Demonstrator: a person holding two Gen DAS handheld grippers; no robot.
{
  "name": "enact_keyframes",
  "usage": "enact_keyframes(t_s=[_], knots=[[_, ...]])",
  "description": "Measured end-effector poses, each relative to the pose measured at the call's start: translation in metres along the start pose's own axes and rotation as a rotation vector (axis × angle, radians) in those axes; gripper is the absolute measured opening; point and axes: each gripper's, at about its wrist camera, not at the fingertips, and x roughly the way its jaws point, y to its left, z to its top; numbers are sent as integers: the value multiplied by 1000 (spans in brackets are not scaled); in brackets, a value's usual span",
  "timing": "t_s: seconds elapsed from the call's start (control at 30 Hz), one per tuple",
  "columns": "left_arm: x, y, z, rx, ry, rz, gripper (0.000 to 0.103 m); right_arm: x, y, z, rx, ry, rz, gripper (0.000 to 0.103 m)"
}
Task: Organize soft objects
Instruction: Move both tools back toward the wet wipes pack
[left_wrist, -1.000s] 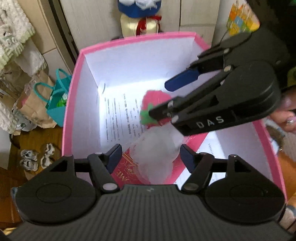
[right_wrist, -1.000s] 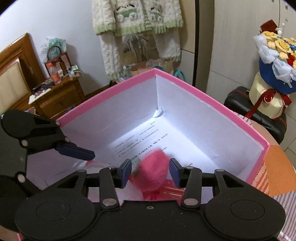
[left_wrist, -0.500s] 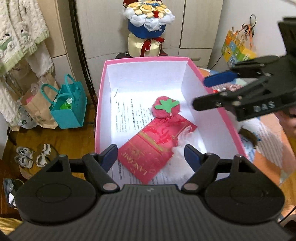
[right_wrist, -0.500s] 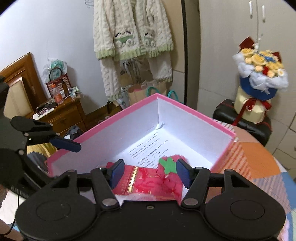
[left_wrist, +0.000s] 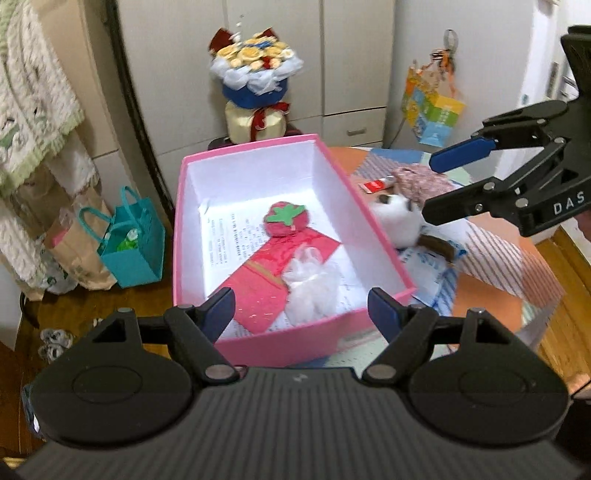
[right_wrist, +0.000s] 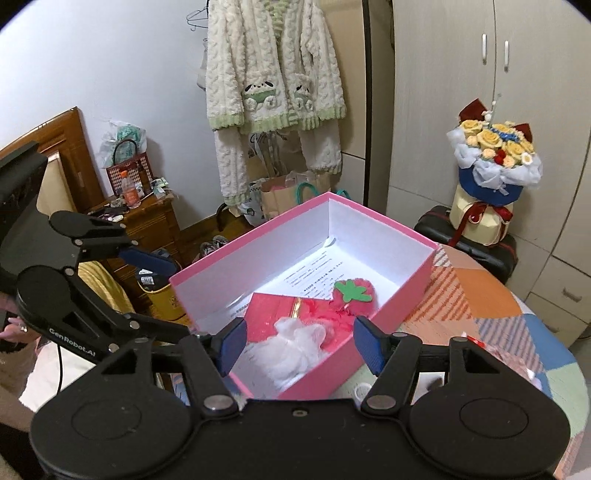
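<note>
The strawberry plush (left_wrist: 286, 218) and the white fluffy piece (left_wrist: 310, 284) lie inside the pink box (left_wrist: 291, 345). Above it, the left gripper (left_wrist: 301, 306) hangs wide and empty; the right gripper (right_wrist: 299, 343), whose jaws have just been opening, holds nothing. Next seems the white plush toy (left_wrist: 397, 221) just beside the box.

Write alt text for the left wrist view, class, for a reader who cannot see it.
An open pink cardboard box on a patchwork-covered table holds a red strawberry-shaped plush, a crumpled clear plastic bag and a red envelope over printed paper. The left gripper, jaws open and empty, fills the foreground; the right gripper, jaws also open, enters from the right.
</note>
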Motion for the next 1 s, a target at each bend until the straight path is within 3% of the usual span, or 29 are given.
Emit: enact_keyframes(t_s=[0.33,0.57,0.87,1.0], knots=[[-28,-50,-6,91,-32,-27,79,-54,6,-35,-8,-27,-43,72],[-29,-94,0,153,-23,-102,78,-87,-4,-73,7,-62,-73,74],[9,-145,2,129,5,-228,76,-115,-39,-119,87,-85,-89,74],[32,-158,-4,84,2,-222,75,-115,-56,-136,81,-95,-78,74]])
